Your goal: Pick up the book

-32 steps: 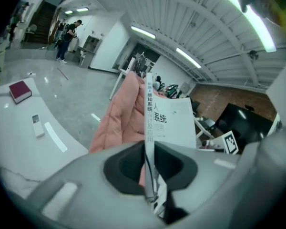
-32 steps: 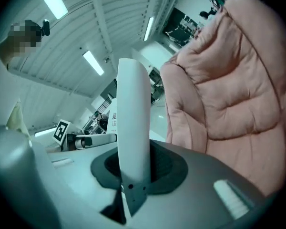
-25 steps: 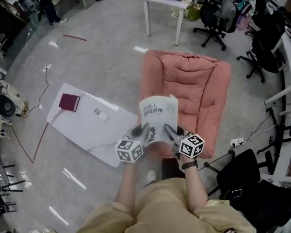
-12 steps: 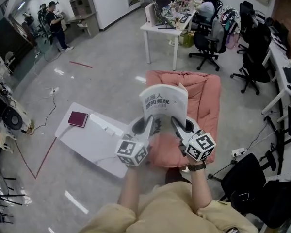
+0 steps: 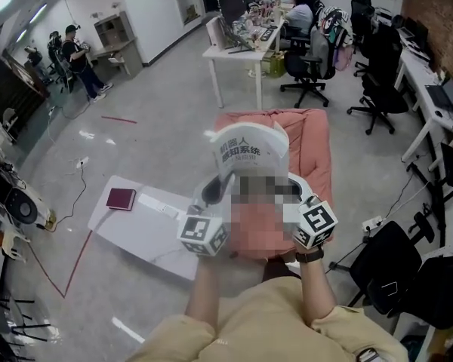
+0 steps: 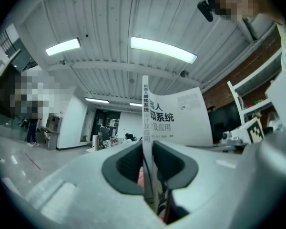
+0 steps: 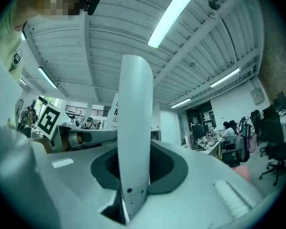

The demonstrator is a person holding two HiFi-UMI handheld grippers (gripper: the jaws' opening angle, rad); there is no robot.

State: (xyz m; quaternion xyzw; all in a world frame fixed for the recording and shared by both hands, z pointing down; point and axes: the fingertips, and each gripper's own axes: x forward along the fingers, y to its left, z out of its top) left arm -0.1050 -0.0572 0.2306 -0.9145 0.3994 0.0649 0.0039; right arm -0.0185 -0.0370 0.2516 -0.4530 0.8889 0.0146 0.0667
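A white book with dark printed characters on its cover is held upright in the air in front of me, above the pink cushion. My left gripper is shut on its lower left edge and my right gripper on its lower right edge. In the left gripper view the book stands edge-on between the dark pads of the left gripper. In the right gripper view the curved white book rises out of the right gripper. A mosaic patch hides the book's lower middle in the head view.
A pink cushioned floor chair lies below the book. To the left is a low white table with a dark red book on it. A white desk, office chairs and seated people are farther back. A black chair stands at lower right.
Both grippers have lifted the book well up from above the cushion toward the head camera, and it now stands more upright. The grip on it has held.
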